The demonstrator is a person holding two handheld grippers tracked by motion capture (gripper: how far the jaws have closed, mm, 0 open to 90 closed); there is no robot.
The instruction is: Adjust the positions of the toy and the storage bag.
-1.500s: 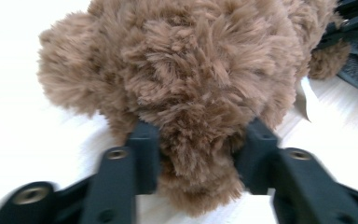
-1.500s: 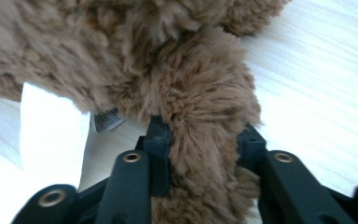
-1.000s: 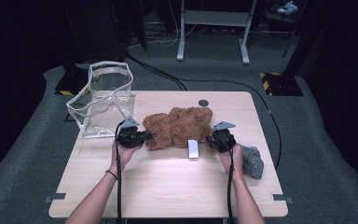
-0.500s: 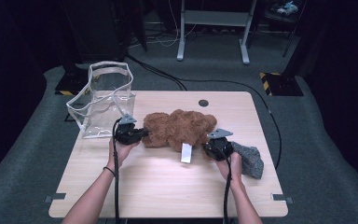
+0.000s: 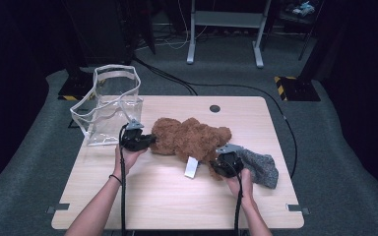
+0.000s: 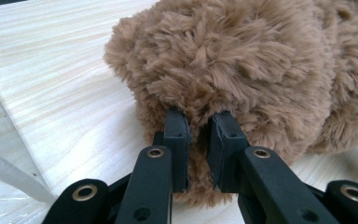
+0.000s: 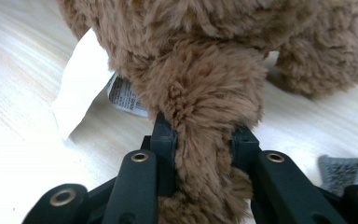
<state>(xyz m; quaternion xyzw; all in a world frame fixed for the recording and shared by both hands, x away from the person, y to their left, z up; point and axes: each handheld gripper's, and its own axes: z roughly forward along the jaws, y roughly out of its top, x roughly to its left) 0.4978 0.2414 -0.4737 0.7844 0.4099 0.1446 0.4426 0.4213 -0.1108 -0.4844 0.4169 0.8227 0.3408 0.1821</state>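
Observation:
A brown plush bear (image 5: 192, 137) lies across the middle of the wooden table (image 5: 142, 201). My left gripper (image 5: 150, 141) is at the bear's left end, shut on a tuft of its fur (image 6: 214, 70), which is pinched between the pads (image 6: 199, 122). At the bear's near right side my right gripper (image 5: 216, 164) is shut on a furry limb, which fills the gap between the jaws (image 7: 203, 130). A white sewn-in label (image 5: 191, 167) hangs from the bear onto the table and sits left of the held limb (image 7: 81, 81).
A clear plastic bag (image 5: 110, 105) stands open at the table's back left corner, just behind my left hand. A grey knitted cloth (image 5: 261, 167) lies right of my right gripper, and its edge (image 7: 349, 170) is close by. A dark round hole (image 5: 215, 108) marks the far edge.
My right gripper has pulled the bear's limb toward the near edge and a little left. The label moved with it, and more of the grey cloth is uncovered. The left gripper has hardly moved.

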